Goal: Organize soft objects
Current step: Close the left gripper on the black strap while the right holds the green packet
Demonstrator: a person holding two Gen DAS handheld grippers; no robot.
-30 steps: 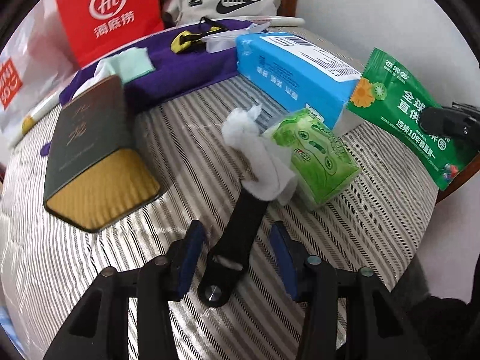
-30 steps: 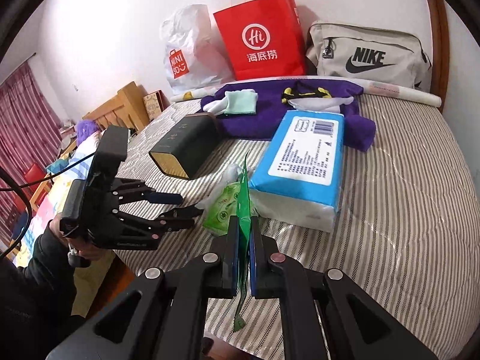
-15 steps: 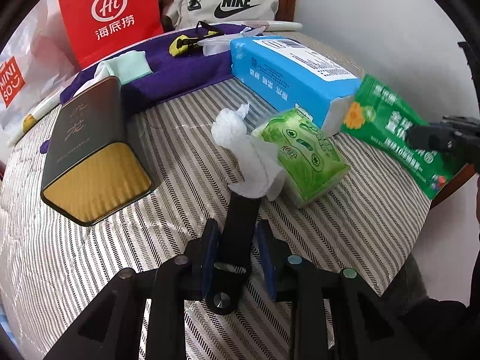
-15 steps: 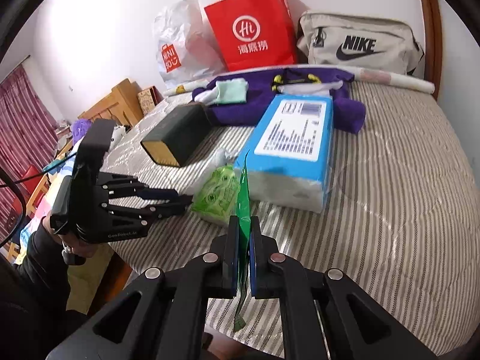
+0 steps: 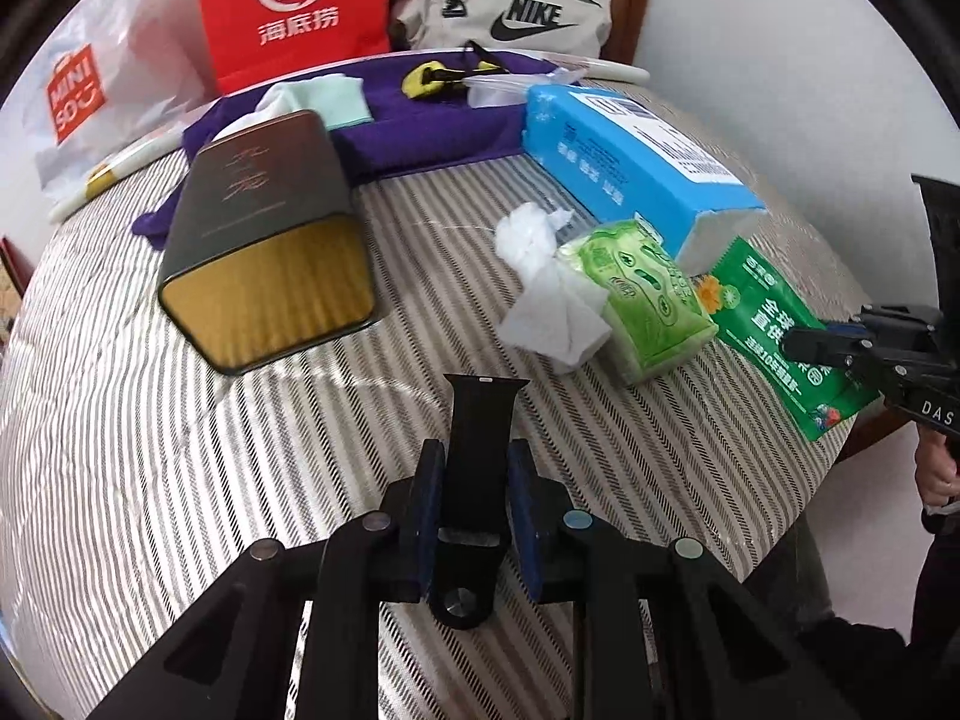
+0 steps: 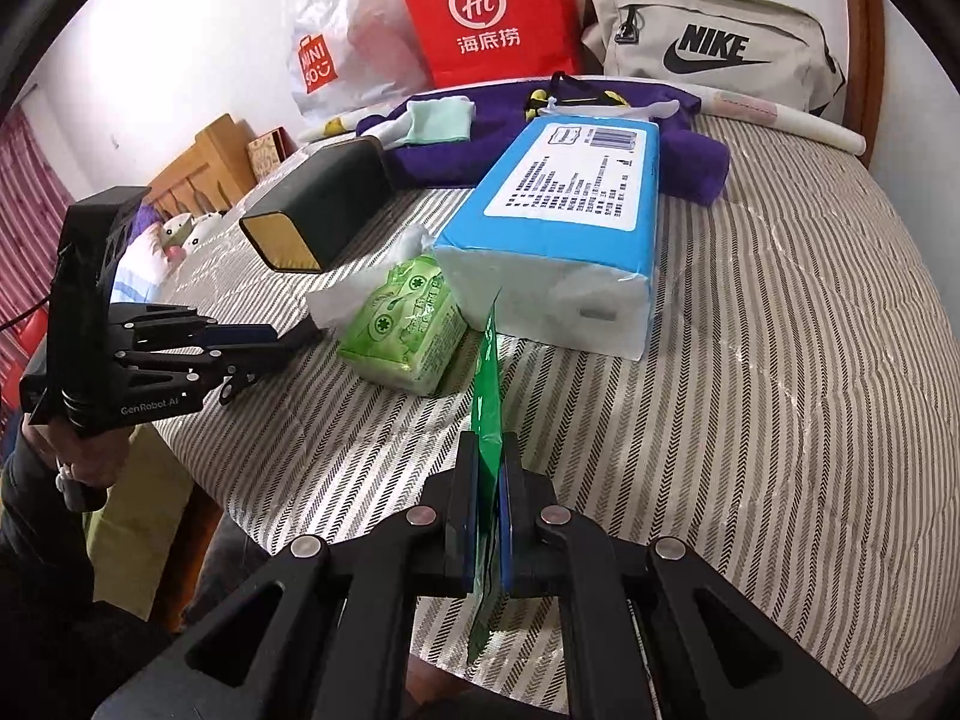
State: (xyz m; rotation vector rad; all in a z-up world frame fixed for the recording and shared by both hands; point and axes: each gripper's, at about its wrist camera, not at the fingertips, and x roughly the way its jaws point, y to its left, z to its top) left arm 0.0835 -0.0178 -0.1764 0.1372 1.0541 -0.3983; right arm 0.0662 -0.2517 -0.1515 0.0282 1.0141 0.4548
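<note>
1. While the left gripper [image 5: 474, 492] clamps the black strap [image 5: 480, 450] above the striped bed [image 5: 180, 450], it looks light, floppy; hold mid-length.
2. Right gripper [image 6: 487, 516] pinches the green sachet [image 6: 487, 408] edge-on: thin, slippery.

Both grippers [image 5: 474, 498] [image 6: 487, 516] are black with blue finger pads, silver screws, white "GenRobot AI" lettering; dark sleeves.
</note>
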